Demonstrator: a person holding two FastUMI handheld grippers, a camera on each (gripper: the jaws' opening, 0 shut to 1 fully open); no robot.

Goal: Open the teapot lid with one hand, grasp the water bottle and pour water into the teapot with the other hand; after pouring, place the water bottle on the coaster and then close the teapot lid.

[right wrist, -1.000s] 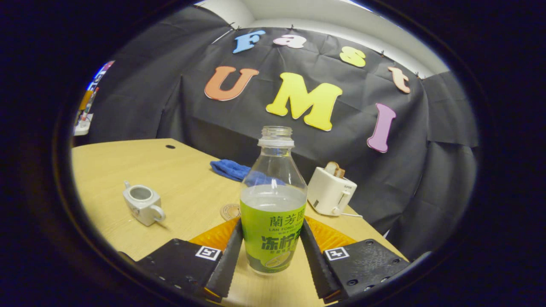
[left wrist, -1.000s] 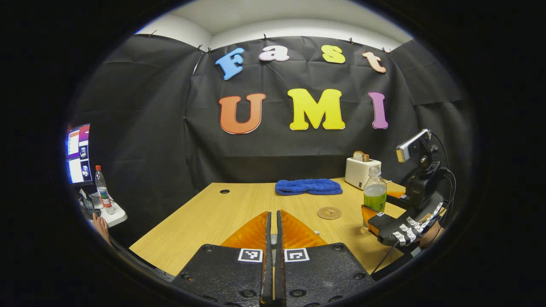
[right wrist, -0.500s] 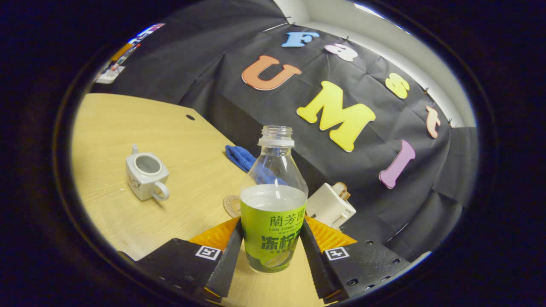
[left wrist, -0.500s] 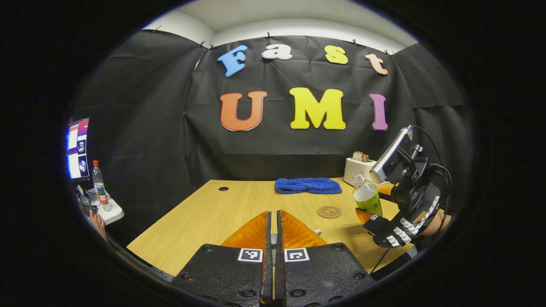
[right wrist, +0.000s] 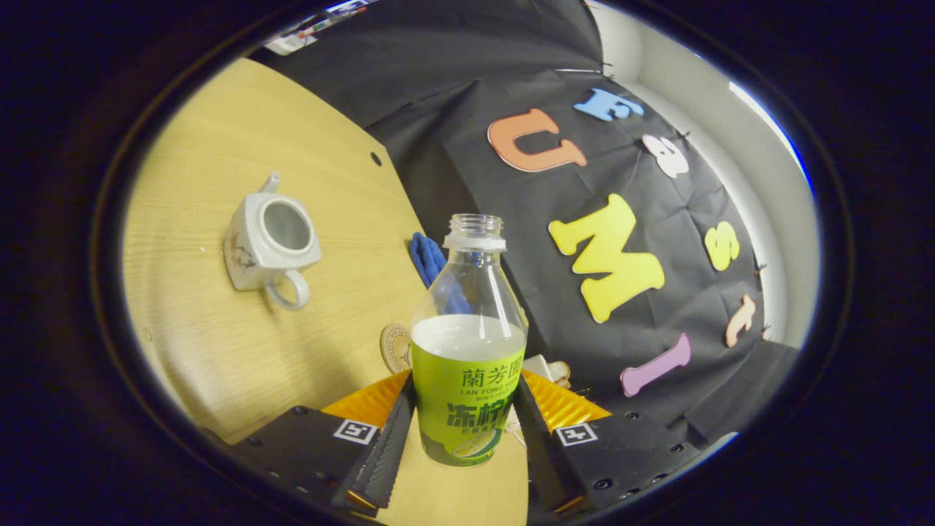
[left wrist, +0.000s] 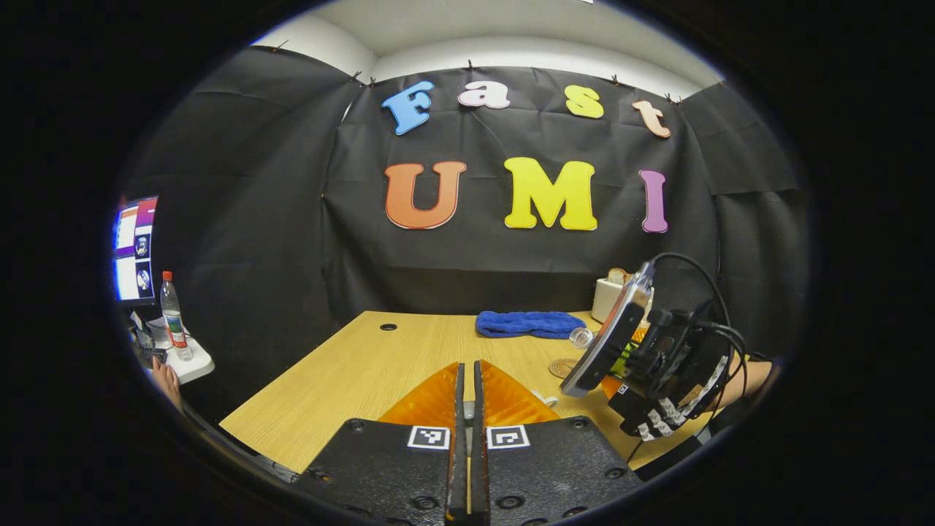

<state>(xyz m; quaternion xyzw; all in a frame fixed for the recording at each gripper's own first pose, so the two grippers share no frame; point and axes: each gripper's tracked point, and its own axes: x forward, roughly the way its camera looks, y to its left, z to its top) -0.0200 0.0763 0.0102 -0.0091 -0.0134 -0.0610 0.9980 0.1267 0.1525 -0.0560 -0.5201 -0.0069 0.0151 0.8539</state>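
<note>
Recording booth; black cloth wall (left wrist: 241, 219); wooden table (left wrist: 365, 365); monitor (left wrist: 134, 248).

Even overhead light keeps both fisheye views bright and sharp at centre, throwing soft shadows on the desk (right wrist: 219, 343) toward 6 o'clock beside the teapot (right wrist: 268, 242), while edges bend strongly and dim toward every rim.

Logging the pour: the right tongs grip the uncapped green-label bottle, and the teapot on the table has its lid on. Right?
Not quite. The right gripper view shows the teapot with its top open and no lid on it. The rest holds: the right tongs grip the uncapped green-label bottle, and the teapot stands on the table.
</note>
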